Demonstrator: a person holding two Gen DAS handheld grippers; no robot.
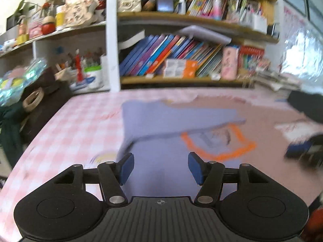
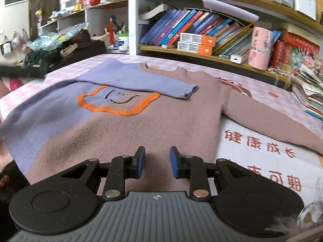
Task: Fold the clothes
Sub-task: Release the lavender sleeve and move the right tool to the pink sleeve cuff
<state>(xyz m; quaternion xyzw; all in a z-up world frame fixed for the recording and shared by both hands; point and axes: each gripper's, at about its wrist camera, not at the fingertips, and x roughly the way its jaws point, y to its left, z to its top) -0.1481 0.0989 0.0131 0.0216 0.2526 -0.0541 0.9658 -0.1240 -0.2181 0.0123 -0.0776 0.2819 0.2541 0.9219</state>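
A knitted sweater [image 2: 141, 125], lilac on the left and mauve on the right with an orange outlined face [image 2: 119, 100], lies flat on the pink checked table [image 2: 66, 68]. Its lilac sleeve [image 2: 137, 78] is folded across the chest. The mauve sleeve [image 2: 262, 117] stretches out to the right. My right gripper [image 2: 157, 161] hovers over the mauve hem, open a little with nothing pinched. The left wrist view is blurred. It shows my left gripper [image 1: 160, 167] open over the sweater's [image 1: 165, 121] lilac part, with nothing between its pads.
Bookshelves [image 2: 201, 30] crammed with books run along the far edge of the table. A pile of papers [image 2: 310, 92] sits at the right, a dark bag [image 2: 80, 48] and clutter at the left. A white mat with red characters [image 2: 262, 147] lies under the mauve sleeve.
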